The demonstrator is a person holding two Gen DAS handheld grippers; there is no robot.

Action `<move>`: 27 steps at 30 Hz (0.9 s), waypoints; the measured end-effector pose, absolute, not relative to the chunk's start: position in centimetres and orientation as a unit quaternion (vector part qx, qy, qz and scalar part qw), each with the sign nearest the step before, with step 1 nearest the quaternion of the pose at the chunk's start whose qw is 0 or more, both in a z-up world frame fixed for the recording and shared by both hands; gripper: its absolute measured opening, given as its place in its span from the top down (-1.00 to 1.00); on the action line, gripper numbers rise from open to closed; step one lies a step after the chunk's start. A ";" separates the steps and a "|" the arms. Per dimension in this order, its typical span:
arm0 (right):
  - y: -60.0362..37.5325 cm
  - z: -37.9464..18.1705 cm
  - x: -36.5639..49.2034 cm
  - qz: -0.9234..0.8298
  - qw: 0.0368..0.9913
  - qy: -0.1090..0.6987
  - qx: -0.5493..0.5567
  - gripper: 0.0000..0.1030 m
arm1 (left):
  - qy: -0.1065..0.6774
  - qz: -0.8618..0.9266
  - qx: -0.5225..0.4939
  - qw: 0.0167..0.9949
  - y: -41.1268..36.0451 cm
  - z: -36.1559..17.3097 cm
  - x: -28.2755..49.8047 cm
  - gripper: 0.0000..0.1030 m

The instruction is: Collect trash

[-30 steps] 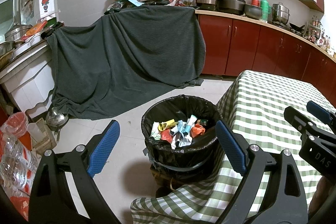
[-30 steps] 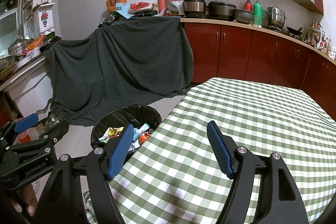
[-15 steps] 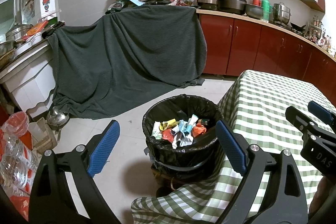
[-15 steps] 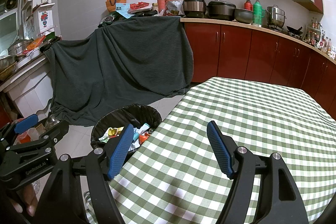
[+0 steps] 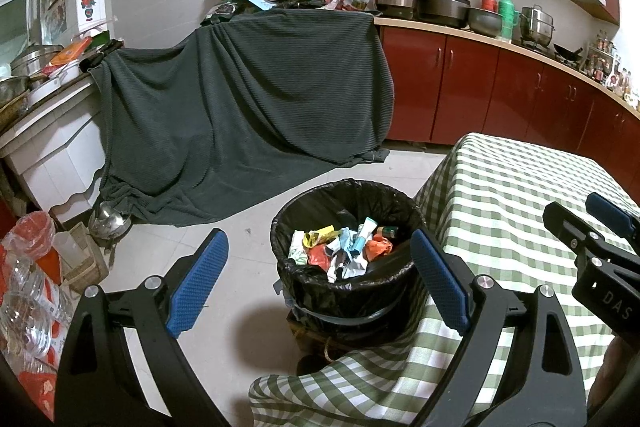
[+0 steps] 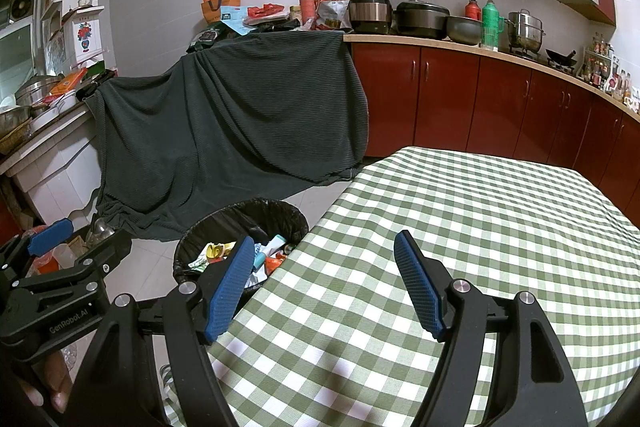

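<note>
Lettering "DAS" shows on the black right gripper (image 5: 608,227) in the left wrist view; the blue-padded left gripper (image 5: 320,275) gapes empty above a black-lined round trash bin (image 5: 304,227) of crumpled wrappers (image 5: 340,247), beside the green checked tablecloth's (image 5: 500,195) edge. From the right wrist, "GenRobot.AI", perhaps, marks the left gripper; right jaws spread, empty.

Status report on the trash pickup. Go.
Left claw open, empty, over bin. Right claw open, empty, over tablecloth. Trash in bin; none visible on table. Nothing in the way.
</note>
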State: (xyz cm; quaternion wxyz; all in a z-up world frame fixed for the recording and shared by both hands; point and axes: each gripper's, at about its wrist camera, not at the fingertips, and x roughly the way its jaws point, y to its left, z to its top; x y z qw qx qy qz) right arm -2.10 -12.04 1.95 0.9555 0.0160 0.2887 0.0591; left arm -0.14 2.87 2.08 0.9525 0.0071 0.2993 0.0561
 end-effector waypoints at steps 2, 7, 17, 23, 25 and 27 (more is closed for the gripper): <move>-12.0 2.0 -2.1 0.059 0.955 0.289 0.016 -0.37 | 0.299 0.056 0.007 0.952 2.9 2.1 -0.1 -0.76; -12.0 2.0 -2.1 0.059 0.956 0.288 0.016 -0.37 | 0.300 0.055 0.006 0.952 2.9 2.1 -0.2 -0.76; -12.0 2.0 -2.1 0.059 0.956 0.288 0.016 -0.38 | 0.298 0.057 0.007 0.953 2.9 2.1 -0.2 -0.76; -12.0 2.0 -2.1 0.059 0.955 0.289 0.016 -0.39 | 0.294 0.063 0.005 0.954 3.0 2.0 -0.7 -0.83; -12.0 2.0 -2.1 0.059 0.955 0.289 0.016 -0.39 | 0.295 0.062 0.002 0.953 3.2 2.0 -0.7 -0.84; -11.9 2.0 -2.1 0.059 0.956 0.289 0.016 -0.39 | 0.298 0.059 -0.001 0.953 3.5 1.9 -0.6 -0.88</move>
